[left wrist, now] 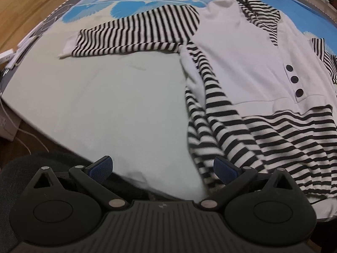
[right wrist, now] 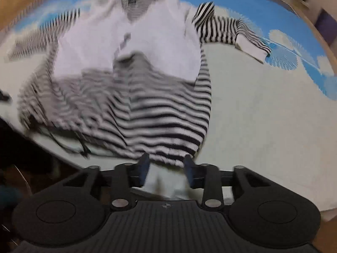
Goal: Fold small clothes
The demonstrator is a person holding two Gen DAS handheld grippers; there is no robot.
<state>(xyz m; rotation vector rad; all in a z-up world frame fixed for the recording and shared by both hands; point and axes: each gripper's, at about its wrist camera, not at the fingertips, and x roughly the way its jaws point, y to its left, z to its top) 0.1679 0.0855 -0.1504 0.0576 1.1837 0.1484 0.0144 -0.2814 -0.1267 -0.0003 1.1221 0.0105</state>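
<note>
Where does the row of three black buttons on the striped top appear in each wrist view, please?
Left wrist view: the buttons sit right of centre, on the white chest panel.
Right wrist view: motion blur hides them; only a grey streak shows on the chest.
Shared landmark: the striped hood at the top of both pictures.

A pale green sheet (left wrist: 105,105) printed with blue and white fan shapes (left wrist: 130,2) covers the bed, bordered by wooden floor (left wrist: 27,2) at the upper left, with white cables (left wrist: 27,135) trailing at the left edge.
</note>
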